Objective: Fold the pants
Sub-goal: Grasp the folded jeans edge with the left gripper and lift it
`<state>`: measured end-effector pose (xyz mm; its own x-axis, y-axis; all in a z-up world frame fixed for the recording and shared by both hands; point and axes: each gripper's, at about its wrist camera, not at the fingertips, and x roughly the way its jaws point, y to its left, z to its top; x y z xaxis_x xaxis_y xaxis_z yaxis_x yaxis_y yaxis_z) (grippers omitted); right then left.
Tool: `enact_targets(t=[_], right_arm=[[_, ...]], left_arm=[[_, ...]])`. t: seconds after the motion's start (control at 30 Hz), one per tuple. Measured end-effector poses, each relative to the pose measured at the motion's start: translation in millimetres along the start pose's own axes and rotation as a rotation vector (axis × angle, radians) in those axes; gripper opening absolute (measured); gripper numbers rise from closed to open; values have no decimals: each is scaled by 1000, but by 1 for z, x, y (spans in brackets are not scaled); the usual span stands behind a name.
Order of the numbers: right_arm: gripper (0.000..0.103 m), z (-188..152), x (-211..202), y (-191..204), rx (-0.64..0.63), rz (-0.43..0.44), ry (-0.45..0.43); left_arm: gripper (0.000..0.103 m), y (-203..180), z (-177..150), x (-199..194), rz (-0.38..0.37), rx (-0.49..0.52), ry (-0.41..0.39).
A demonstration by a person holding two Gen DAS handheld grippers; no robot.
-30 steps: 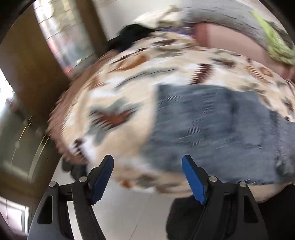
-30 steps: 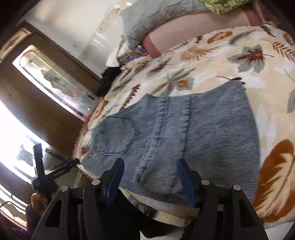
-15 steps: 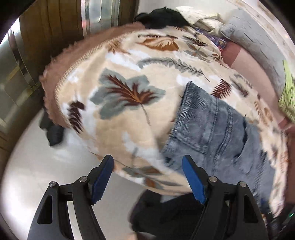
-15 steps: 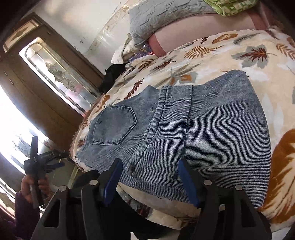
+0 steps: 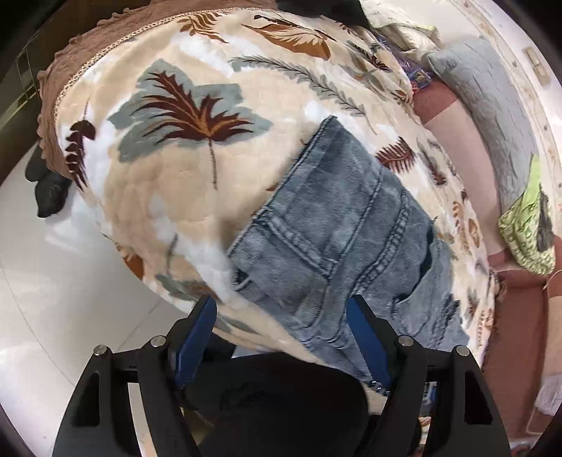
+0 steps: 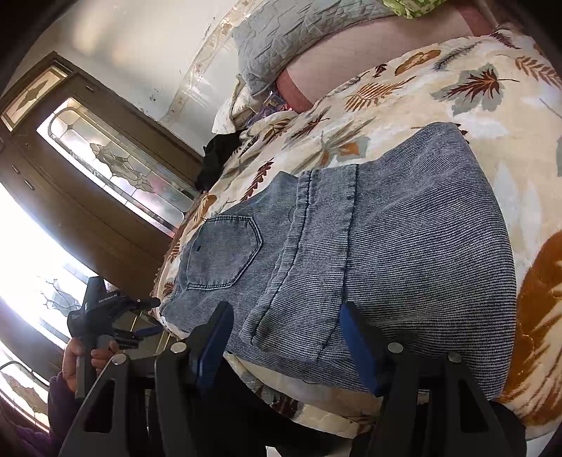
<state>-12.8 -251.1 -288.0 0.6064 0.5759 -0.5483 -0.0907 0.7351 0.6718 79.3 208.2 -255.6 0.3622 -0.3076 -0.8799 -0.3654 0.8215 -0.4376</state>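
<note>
Folded blue denim pants [image 5: 344, 225] lie flat on a leaf-patterned blanket [image 5: 175, 175] at the near side of a bed. A back pocket [image 6: 221, 253] faces up. My left gripper [image 5: 281, 309] is open and points steeply down over the bed's edge, its fingers straddling the pants' near corner without pinching it. My right gripper [image 6: 285, 313] is open too, low over the near edge of the pants [image 6: 404, 253], its pads clear of the cloth. In the right wrist view a hand [image 6: 80, 355] holds the left gripper [image 6: 105, 316] just off the bed's left side.
A grey pillow [image 6: 298, 31] and a green cloth [image 5: 527, 228] lie at the head of the bed. A black garment [image 6: 217, 158] sits at the far corner. White floor [image 5: 52, 281] with a dark item [image 5: 49, 190] lies beside the bed. A wooden door with glass [image 6: 116, 168] stands behind.
The left gripper has rolled and tipped downward, drawing in over the pants' corner at the bed edge. The right gripper has edged slightly closer to the pants. Both jaws stay apart.
</note>
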Motion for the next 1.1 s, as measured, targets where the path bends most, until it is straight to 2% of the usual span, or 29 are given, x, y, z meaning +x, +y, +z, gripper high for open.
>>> enact_targets(t=[0.3, 0.4, 0.67, 0.93, 1.0, 1.1], right_arm=[[67, 1, 0, -5, 20, 19, 0], [67, 2, 1, -6, 26, 23, 2], [67, 3, 1, -7, 32, 27, 5], [67, 3, 2, -8, 34, 28, 10], [67, 2, 2, -8, 34, 28, 10], [67, 3, 3, -8, 34, 28, 11]], left_arm=[[76, -3, 2, 14, -50, -35, 40], [70, -6, 2, 16, -58, -36, 43], [67, -3, 6, 27, -54, -71, 67], [67, -6, 9, 29, -45, -59, 59], [64, -9, 11, 29, -41, -51, 52], [52, -12, 13, 30, -25, -42, 37]])
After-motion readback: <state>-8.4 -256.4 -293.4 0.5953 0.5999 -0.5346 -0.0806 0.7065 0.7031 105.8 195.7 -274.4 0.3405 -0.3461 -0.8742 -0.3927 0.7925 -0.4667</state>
